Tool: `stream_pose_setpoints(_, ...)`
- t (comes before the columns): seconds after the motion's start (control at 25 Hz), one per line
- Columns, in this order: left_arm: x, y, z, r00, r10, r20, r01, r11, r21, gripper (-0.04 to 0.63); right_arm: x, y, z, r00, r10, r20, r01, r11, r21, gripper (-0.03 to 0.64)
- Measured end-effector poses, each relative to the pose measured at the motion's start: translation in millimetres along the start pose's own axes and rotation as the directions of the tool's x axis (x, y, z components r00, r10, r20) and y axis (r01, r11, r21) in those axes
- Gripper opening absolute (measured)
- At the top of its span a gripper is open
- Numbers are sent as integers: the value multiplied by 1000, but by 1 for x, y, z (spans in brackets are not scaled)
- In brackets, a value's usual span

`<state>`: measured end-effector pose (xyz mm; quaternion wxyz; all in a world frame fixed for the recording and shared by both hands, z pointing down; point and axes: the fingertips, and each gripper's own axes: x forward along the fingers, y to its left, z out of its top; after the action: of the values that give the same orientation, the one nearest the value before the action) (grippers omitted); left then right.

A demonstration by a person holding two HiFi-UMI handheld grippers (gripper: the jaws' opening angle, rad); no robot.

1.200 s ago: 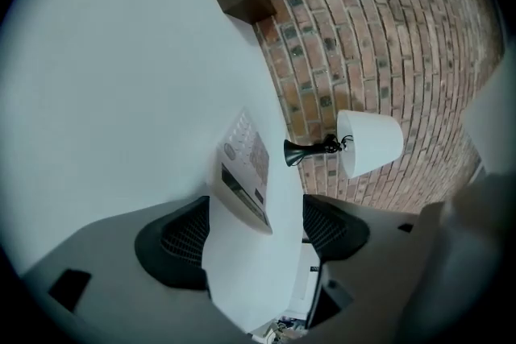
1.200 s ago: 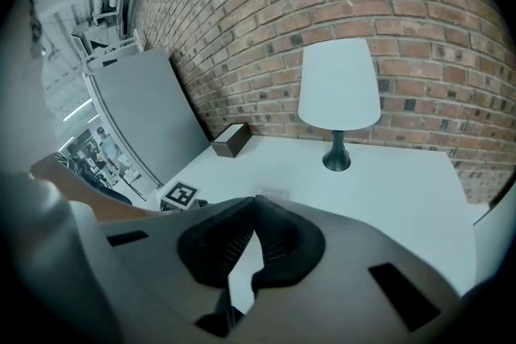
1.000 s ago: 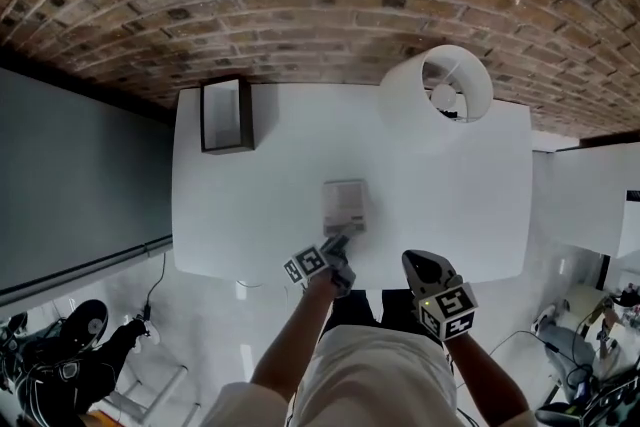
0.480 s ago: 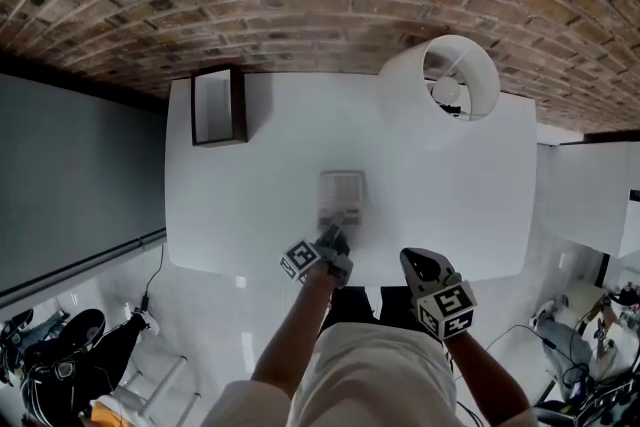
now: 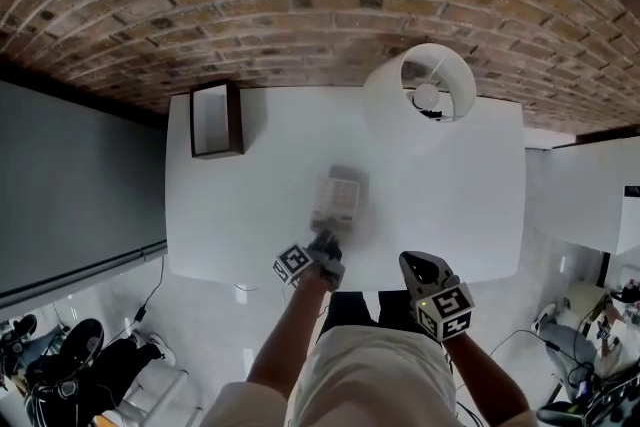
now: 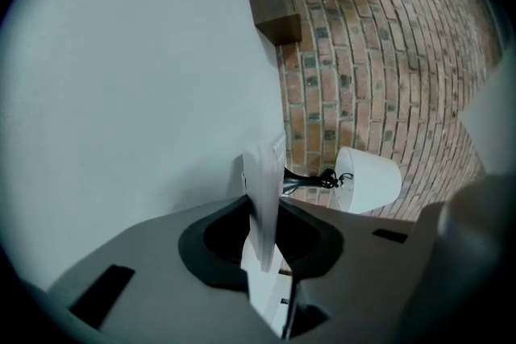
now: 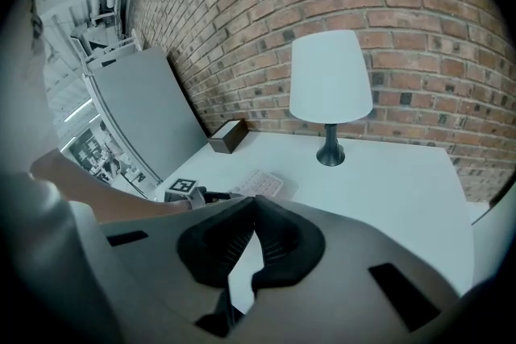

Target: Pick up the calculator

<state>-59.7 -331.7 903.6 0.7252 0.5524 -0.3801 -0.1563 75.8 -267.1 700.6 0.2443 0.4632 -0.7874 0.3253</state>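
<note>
Head view: white table (image 5: 230, 215) against a brick wall (image 5: 300, 5); calculator (image 5: 338, 197) near the table's middle, blurred, its near edge in the left gripper (image 5: 328, 241); right gripper (image 5: 424, 267) off the table's near edge, well apart from it; lamp (image 5: 420, 95) and brown box (image 5: 216, 119) at the back. Left gripper view: jaws, just closing, clamped on the calculator (image 6: 260, 165), seen edge-on. Right gripper view: right gripper (image 7: 251, 204) with jaws together, nothing between them; calculator (image 7: 260, 184) beyond.

Head view steeply overhead, gripper views low (all share the lamp (image 5: 415, 100))
</note>
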Motion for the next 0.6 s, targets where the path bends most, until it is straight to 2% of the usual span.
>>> stream_pose_setpoints(0.28, -11, -49, 1, 998, -18, -55, 28, 982, 188, 84, -17, 5, 8, 999, -18, 50, 19, 1000, -16, 12)
stream_pose_setpoints(0.44, -22, -78, 3, 997, -32, -74, 51, 961, 273, 83, -27, 13, 11, 997, -22, 73, 24, 999, -23, 12)
stream_pose_setpoints(0.56, -35, -99, 5, 996, -30, -86, 59, 932, 357, 84, -37, 17, 14, 995, -30, 96, 33, 999, -29, 12)
stream_pose_setpoints(0.6, -39, -105, 4, 995, -36, -90, 66, 929, 364, 84, -40, 18, 16, 994, -34, 105, 38, 999, -31, 12)
